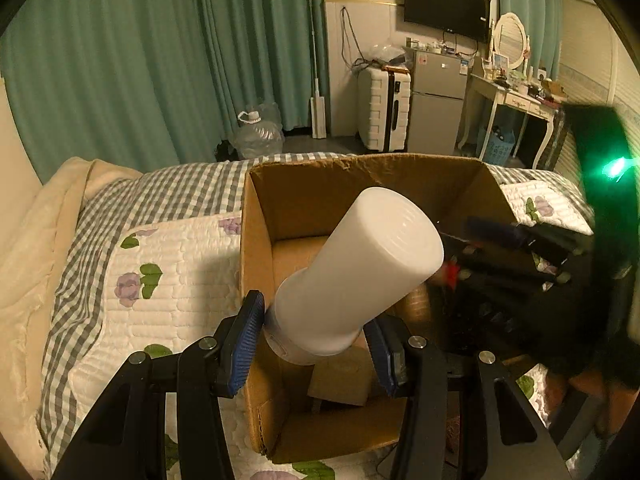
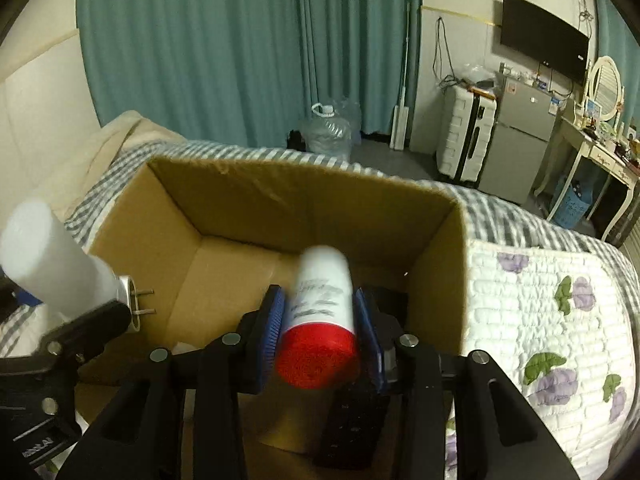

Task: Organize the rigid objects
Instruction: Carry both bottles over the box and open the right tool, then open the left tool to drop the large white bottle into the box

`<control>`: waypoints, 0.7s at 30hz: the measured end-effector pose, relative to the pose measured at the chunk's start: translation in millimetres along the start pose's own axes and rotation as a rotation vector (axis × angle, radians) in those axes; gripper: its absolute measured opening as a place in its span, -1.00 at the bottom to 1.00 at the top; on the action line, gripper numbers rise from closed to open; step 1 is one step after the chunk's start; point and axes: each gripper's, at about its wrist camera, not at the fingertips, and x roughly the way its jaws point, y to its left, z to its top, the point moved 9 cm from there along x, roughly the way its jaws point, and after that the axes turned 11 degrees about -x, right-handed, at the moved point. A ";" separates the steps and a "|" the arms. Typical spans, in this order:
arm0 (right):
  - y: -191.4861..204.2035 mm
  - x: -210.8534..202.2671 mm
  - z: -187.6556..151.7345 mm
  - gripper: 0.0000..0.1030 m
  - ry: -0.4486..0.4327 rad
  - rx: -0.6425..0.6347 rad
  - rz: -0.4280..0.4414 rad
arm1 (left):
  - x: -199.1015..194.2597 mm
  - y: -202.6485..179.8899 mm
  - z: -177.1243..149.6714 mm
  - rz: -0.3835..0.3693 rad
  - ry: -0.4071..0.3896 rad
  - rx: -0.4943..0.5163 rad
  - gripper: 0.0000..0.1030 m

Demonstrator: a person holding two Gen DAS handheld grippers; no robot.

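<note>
My left gripper (image 1: pixel 316 336) is shut on a large plain white bottle (image 1: pixel 356 272), held tilted over the open cardboard box (image 1: pixel 256 216) on the bed. The same bottle shows at the left edge of the right wrist view (image 2: pixel 48 256). My right gripper (image 2: pixel 322 332) is shut on a white bottle with a red cap (image 2: pixel 322 312), cap end toward the camera, over the same box (image 2: pixel 240 184). A small brown carton (image 1: pixel 340 380) lies on the box floor. A dark flat object (image 2: pixel 352 420) lies in the box under my right gripper.
The box stands on a bed with a floral quilt (image 2: pixel 552 320) and a grey checked sheet (image 1: pixel 80 280). Beyond the bed are teal curtains, a water jug (image 1: pixel 256 136), a white suitcase (image 1: pixel 384 108), a small fridge (image 1: pixel 436 104) and a dressing table (image 1: pixel 516 100).
</note>
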 end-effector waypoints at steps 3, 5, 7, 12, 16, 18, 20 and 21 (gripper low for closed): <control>-11.7 -20.8 7.7 0.10 -0.035 0.038 0.014 | -4.7 -2.4 1.8 0.006 -0.001 0.009 -0.03; -19.4 -34.7 10.3 0.11 -0.050 0.035 -0.006 | -8.3 -7.5 4.3 -0.001 -0.003 0.015 -0.02; -27.2 -47.9 10.1 0.15 -0.066 0.024 -0.037 | -6.9 -14.0 6.2 -0.012 0.007 0.015 -0.02; -44.4 -58.2 0.9 0.23 -0.073 0.042 -0.067 | 18.0 -26.1 4.1 0.008 0.053 0.019 -0.02; -57.1 -50.5 -7.4 0.23 -0.061 0.052 -0.081 | 36.1 -33.1 3.1 0.007 0.065 0.019 0.03; -61.0 -46.4 -10.5 0.24 -0.056 0.055 -0.078 | 38.8 -34.2 3.1 0.009 0.052 0.018 0.22; -66.0 -44.8 -11.3 0.36 -0.056 0.060 -0.083 | 38.3 -33.7 5.7 0.016 0.021 0.015 0.28; -67.0 -46.1 -12.0 0.48 -0.061 0.061 -0.085 | 35.8 -34.2 7.6 0.015 0.004 0.012 0.28</control>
